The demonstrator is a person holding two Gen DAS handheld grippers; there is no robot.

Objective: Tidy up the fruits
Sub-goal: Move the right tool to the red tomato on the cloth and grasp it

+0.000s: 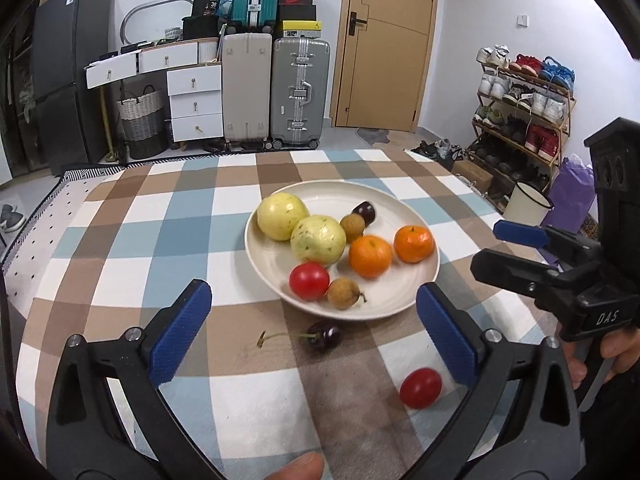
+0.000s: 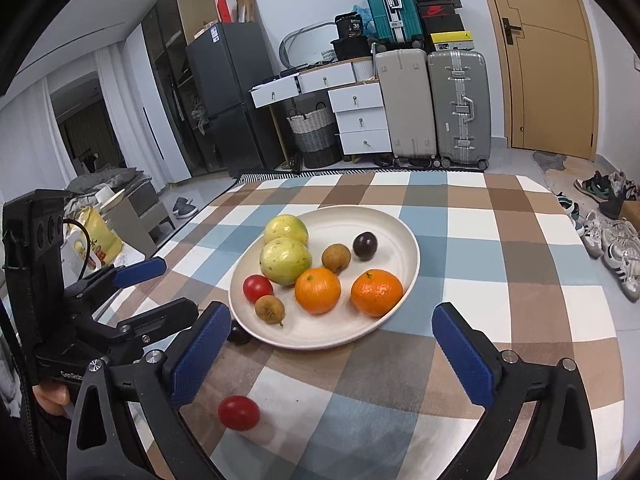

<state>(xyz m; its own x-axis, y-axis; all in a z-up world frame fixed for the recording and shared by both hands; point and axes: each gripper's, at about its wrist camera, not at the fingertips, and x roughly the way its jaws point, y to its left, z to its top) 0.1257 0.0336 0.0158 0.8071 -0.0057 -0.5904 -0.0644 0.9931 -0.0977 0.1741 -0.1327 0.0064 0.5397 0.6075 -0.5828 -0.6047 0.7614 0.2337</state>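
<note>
Left wrist view: left gripper jaws wide apart, nothing between the pads. Right gripper likewise spread and empty. White plate holds eight fruits. Near it on the checked tablecloth: dark cherry, red tomato.

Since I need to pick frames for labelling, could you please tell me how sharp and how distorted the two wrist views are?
Left wrist view: strong fisheye bending, dark corners; slight motion smear on the near orange and the plate rim, the loose cherry soft. Right wrist view: same curved edges and vignette, fruit crisper, the red tomato on the cloth sharp. Even indoor light, soft shadows, no glare.
</note>
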